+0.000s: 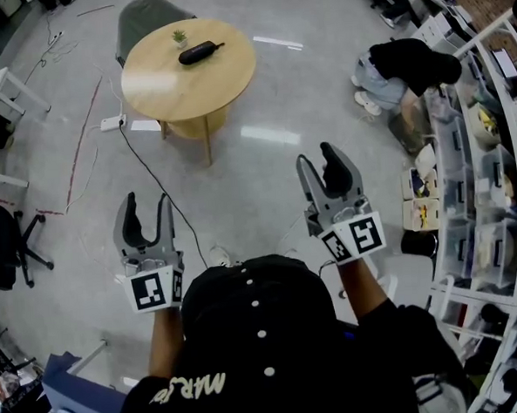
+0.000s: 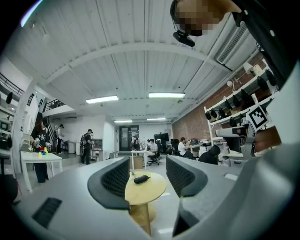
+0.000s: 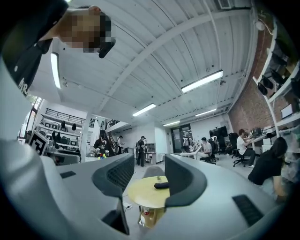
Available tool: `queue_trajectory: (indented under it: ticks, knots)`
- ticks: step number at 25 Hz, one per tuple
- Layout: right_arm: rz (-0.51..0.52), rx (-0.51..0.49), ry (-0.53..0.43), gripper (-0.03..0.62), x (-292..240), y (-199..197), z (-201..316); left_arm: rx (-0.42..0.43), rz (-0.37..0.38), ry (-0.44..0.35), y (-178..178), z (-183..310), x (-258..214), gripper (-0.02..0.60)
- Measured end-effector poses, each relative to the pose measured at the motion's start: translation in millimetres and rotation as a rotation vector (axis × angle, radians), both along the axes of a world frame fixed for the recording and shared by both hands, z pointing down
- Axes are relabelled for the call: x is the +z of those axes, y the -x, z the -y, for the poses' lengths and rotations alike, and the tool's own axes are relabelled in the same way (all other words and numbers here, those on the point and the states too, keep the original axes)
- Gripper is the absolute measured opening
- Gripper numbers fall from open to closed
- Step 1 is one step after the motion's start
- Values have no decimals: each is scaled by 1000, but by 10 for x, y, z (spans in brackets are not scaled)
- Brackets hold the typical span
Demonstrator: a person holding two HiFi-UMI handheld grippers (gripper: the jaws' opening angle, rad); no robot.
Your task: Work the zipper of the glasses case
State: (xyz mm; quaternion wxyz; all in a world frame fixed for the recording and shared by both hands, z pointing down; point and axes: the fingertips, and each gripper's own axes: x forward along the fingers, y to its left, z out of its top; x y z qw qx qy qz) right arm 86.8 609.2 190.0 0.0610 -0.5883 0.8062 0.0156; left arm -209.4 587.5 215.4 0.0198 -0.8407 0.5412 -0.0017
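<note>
Left tongs (image 1: pixel 147 199) and right tongs (image 1: pixel 315 154) wide open, nothing between jaws, held over grey floor (image 1: pixel 265 166). Black oval glasses case (image 1: pixel 198 51) lying on round light-wood bench (image 1: pixel 173 89), near small green potted plant (image 1: pixel 179 36), far ahead of both tongs.

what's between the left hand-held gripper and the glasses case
Head view: floor crossed by a black cable, then the top of the round table, lie between the left hand-held gripper and the glasses case.

The dark, oblong glasses case (image 1: pixel 198 52) lay flat on the round wooden counter (image 1: pixel 225 85), apparently zipped shut, beside a small potted plant (image 1: pixel 179 37).
</note>
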Motion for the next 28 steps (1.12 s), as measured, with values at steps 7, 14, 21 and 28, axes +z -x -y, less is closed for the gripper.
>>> queue_trajectory:
  ticks: [7,14,21,28]
  knots:
    - [-48,34,-1,196,50,463,83,40,-9,7,428,179,14,239]
    - [-71,46,26,196,164,658,142,51,-26,13,665,382,22,239]
    - [-54,51,40,195,271,514,526,52,-33,26,519,698,85,239]
    - [-40,29,49,193,293,198,1232,43,-31,31,193,1317,84,239]
